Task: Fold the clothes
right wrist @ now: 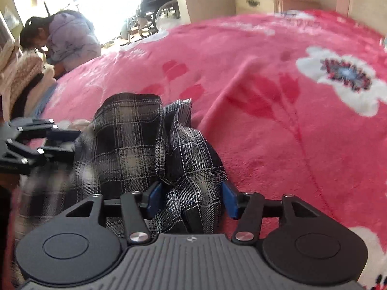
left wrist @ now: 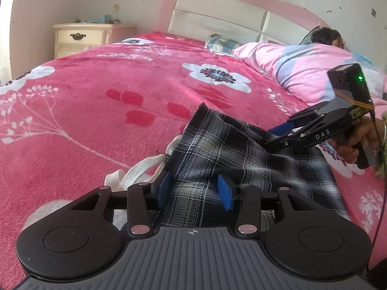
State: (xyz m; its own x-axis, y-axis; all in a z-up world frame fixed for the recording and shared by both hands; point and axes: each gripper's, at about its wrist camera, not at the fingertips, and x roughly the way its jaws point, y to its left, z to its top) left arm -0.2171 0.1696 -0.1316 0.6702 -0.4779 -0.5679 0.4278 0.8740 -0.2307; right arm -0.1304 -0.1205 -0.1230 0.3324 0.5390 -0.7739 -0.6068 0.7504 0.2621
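A black-and-white plaid garment (left wrist: 217, 149) lies bunched on the pink flowered blanket (left wrist: 96, 96). Its white drawstring (left wrist: 140, 171) trails out to the left. My left gripper (left wrist: 194, 191) is open, its blue pads either side of a fold of the plaid cloth. My right gripper (right wrist: 192, 199) is also open, with a ridge of the same garment (right wrist: 135, 140) between its pads. Each gripper shows in the other's view: the right one (left wrist: 275, 136) held by a hand over the garment's far side, the left one (right wrist: 63, 142) at its left edge.
A person lies under a pink quilt (left wrist: 302, 67) by the headboard (left wrist: 217, 19). A cream nightstand (left wrist: 82, 38) stands at the bed's far corner. Another person in a lilac jacket (right wrist: 70, 38) bends beside the bed, near stacked clothes (right wrist: 21, 77) and a wheelchair (right wrist: 157, 7).
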